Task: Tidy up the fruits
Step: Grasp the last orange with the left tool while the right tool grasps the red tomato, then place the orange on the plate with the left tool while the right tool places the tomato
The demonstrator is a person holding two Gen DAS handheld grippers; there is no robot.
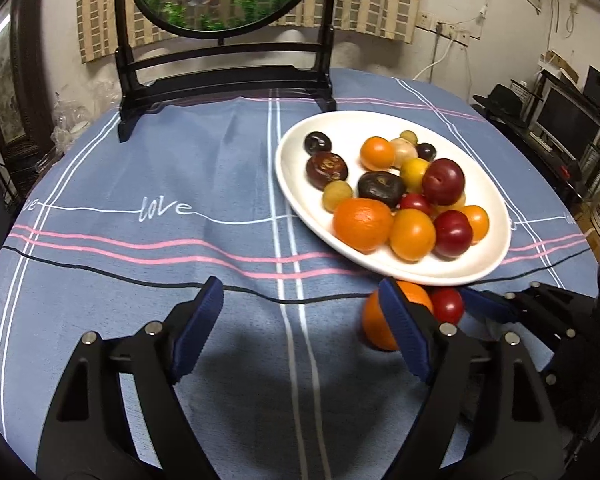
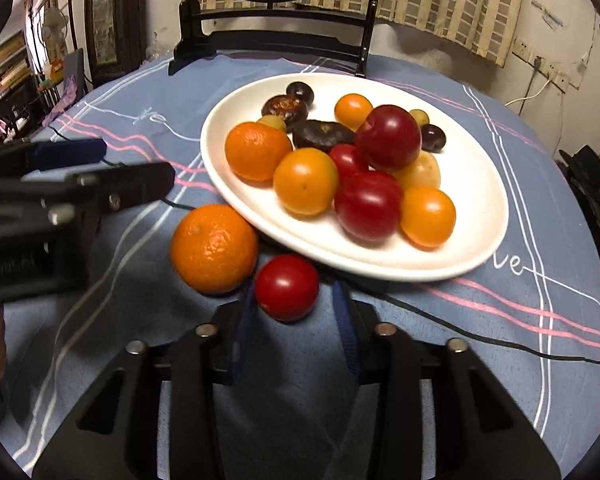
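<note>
A white oval plate [image 1: 496, 236] [image 2: 480, 184] holds several oranges, red plums, dark fruits and small yellow-green ones. An orange [image 1: 374, 320] [image 2: 214, 248] and a small red fruit [image 1: 447, 305] [image 2: 287, 287] lie on the cloth at the plate's near rim. My left gripper [image 1: 304, 332] is open and empty, its right finger in front of the loose orange. My right gripper [image 2: 294, 320] has its blue fingers on either side of the red fruit, slightly apart; contact is unclear. It shows at the right edge of the left wrist view [image 1: 496, 304].
A round table with a blue striped cloth [image 1: 160, 272] [image 2: 500, 380]. A thin black cable [image 1: 100, 272] [image 2: 500, 344] crosses it. A black wooden stand with a round fish picture [image 1: 224, 76] [image 2: 272, 40] stands at the back. Shelves and screens stand to the right [image 1: 568, 120].
</note>
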